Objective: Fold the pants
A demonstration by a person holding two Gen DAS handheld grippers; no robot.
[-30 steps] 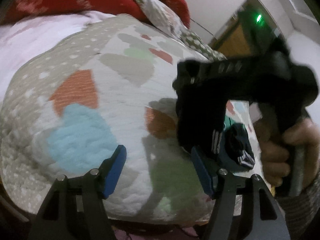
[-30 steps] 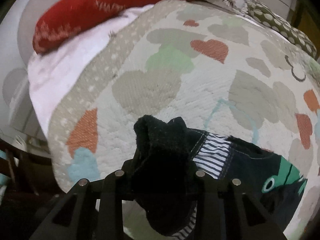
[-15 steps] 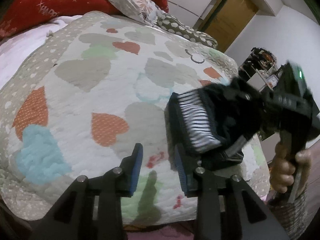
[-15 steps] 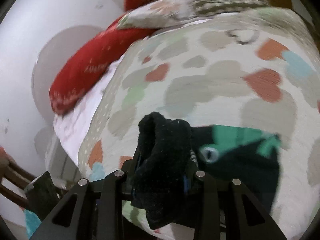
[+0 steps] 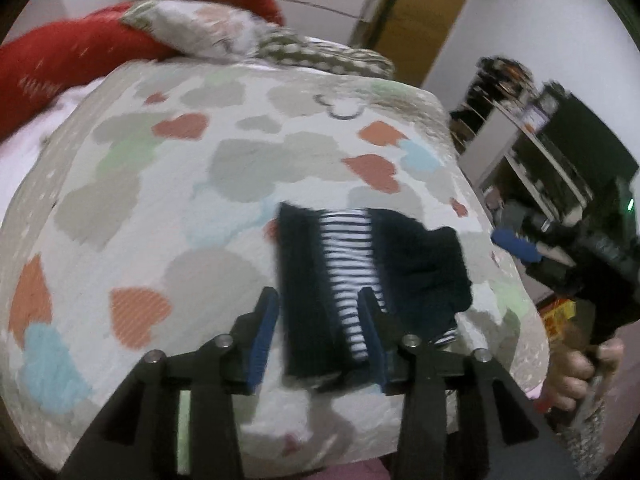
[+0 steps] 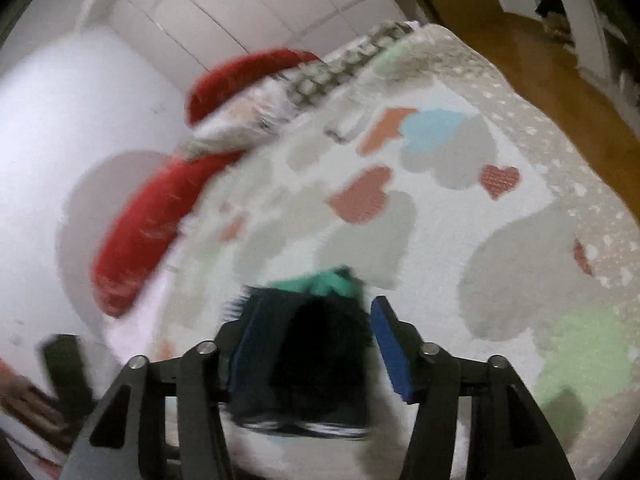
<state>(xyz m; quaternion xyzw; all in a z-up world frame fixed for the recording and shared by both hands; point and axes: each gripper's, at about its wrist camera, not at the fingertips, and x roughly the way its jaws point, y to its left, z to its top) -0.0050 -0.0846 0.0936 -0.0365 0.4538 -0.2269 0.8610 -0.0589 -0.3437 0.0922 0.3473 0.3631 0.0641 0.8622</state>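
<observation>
The dark pants (image 5: 420, 264), folded into a small bundle with a black-and-white striped band showing, lie on the heart-patterned quilt (image 5: 224, 272) near its front right edge. My left gripper (image 5: 316, 296) is over them. Its jaws are opening, the bundle's left part lies between the blue pads, and no pad visibly presses it. In the right wrist view the pants (image 6: 320, 360) sit dark and blurred between the fingers of my right gripper (image 6: 314, 308). Those jaws are opening too, with a gap at the right pad. From the left wrist camera, a blue pad (image 5: 516, 246) of that gripper is off to the bundle's right, clear of it.
Red pillows (image 5: 60, 64) and a patterned pillow (image 5: 208, 28) lie at the bed's far end. The quilt drops off just below the grippers. A wooden door (image 5: 424, 12) and shelving (image 5: 532, 148) stand to the right. A hand (image 5: 580, 368) holds the right gripper's handle.
The right gripper carried the pants rightward held up, set them on the quilt, let go and drew back right. The left gripper came over them and its jaws narrowed, then widened.
</observation>
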